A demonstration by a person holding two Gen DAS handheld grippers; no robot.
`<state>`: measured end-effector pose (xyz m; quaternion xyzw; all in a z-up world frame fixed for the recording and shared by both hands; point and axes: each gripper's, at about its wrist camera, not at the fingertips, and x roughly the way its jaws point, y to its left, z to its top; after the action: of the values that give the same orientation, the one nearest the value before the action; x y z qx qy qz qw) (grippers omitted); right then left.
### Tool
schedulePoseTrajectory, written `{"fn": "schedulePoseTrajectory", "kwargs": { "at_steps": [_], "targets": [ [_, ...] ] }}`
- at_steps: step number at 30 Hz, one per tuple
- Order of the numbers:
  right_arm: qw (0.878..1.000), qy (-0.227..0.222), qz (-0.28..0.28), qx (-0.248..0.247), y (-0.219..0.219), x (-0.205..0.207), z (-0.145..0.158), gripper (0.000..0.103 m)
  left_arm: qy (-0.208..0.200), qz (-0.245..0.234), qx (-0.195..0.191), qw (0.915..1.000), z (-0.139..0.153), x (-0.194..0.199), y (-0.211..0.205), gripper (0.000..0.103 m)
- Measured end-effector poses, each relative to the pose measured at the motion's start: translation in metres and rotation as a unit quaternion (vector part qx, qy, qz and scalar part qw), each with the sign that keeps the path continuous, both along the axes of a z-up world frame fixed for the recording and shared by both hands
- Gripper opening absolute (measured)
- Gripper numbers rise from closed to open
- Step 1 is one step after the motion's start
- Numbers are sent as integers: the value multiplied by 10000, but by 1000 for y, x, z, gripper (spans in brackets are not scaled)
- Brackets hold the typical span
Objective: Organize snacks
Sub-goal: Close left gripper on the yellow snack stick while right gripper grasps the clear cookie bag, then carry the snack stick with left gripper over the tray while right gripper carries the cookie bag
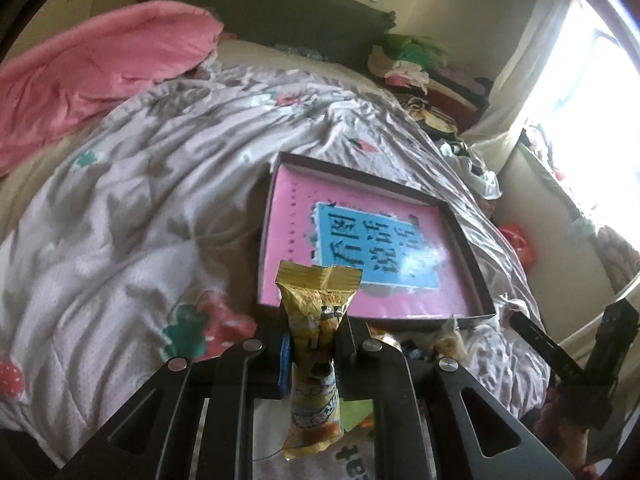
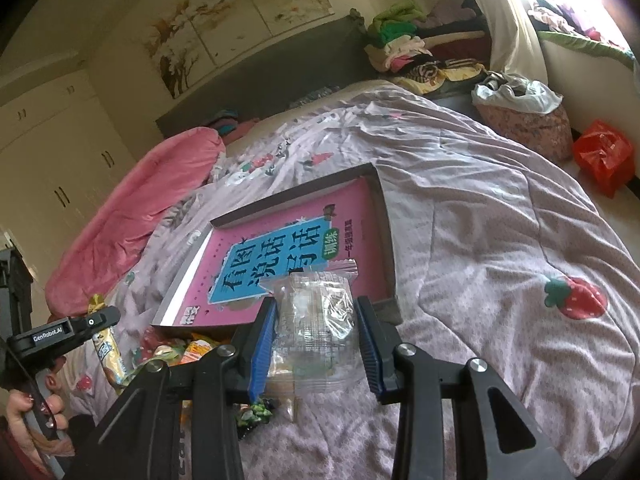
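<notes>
My left gripper (image 1: pixel 314 354) is shut on a gold and yellow snack packet (image 1: pixel 318 312), held upright just before the near edge of a shallow brown box (image 1: pixel 466 236) with a pink book (image 1: pixel 360 240) in it. My right gripper (image 2: pixel 316 336) is shut on a clear plastic snack pack (image 2: pixel 316 320) over the near edge of the same box (image 2: pixel 386 248). The left gripper (image 2: pixel 72 332) with its yellow packet (image 2: pixel 106 350) shows at the left of the right wrist view. Loose snacks (image 2: pixel 188 350) lie on the quilt before the box.
The box rests on a bed with a strawberry-print quilt (image 2: pixel 500 260). A pink duvet (image 1: pixel 92 68) lies at the head. Folded clothes (image 2: pixel 404 48) are stacked beside the bed. A basket with a plastic bag (image 2: pixel 528 120) and a red bag (image 2: pixel 604 156) stand on the floor.
</notes>
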<state>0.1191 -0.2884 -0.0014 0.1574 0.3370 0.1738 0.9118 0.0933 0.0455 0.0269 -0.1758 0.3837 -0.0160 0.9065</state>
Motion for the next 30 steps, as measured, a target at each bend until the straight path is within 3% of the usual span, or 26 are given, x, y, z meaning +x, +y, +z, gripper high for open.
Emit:
{"fn": "schedulePoseTrajectory", "kwargs": {
  "at_steps": [15,30],
  "targets": [
    [9998,-190,95,62,12,21,10,39,-198,-221,-145,9995,27,22,-19,16],
    [10000,-57,80,-3,18,59,-7,39,-367,-130,-189,9991,20,70,-10,16]
  ]
}}
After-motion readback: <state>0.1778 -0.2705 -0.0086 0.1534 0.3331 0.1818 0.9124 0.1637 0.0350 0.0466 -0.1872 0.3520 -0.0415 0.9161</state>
